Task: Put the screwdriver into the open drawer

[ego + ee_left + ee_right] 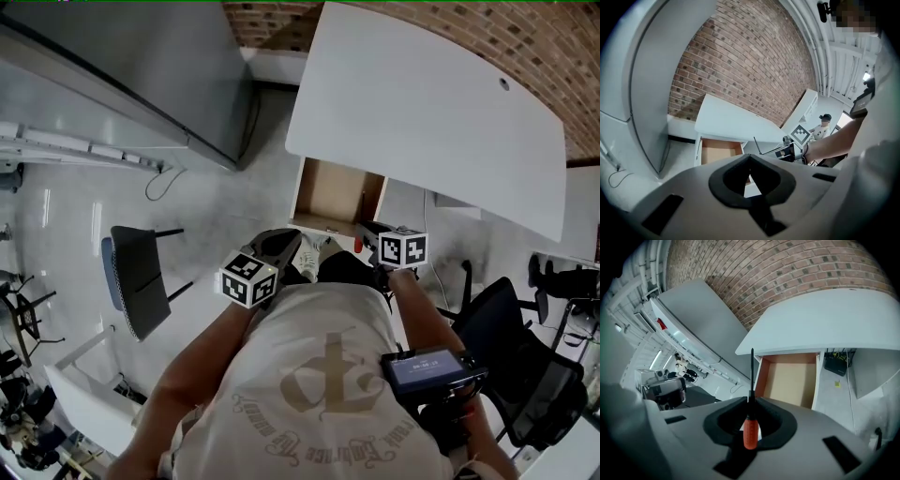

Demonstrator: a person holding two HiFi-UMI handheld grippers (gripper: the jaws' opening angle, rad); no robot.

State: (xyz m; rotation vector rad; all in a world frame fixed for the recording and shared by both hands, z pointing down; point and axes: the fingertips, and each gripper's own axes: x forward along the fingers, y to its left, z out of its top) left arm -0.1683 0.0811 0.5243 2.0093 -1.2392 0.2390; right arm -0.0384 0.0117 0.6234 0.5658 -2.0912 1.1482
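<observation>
The screwdriver (750, 430) has a red handle and a thin dark shaft pointing up and forward. My right gripper (752, 401) is shut on it near the handle's top. Beyond it, the drawer (790, 378) stands pulled out under the white desk (825, 322), its brown inside empty. In the head view the right gripper (367, 234) hovers just in front of the drawer (330, 192), with a bit of the red handle (357, 244) showing. My left gripper (281, 246) is held beside it to the left. In its own view the left gripper (751, 157) is shut on nothing, facing the drawer (719, 151).
A tall grey cabinet (141, 66) stands left of the desk (422, 112). A grey chair (141, 277) is on the floor at the left and a black office chair (506, 347) at the right. A small screen device (431, 368) sits on the person's right forearm.
</observation>
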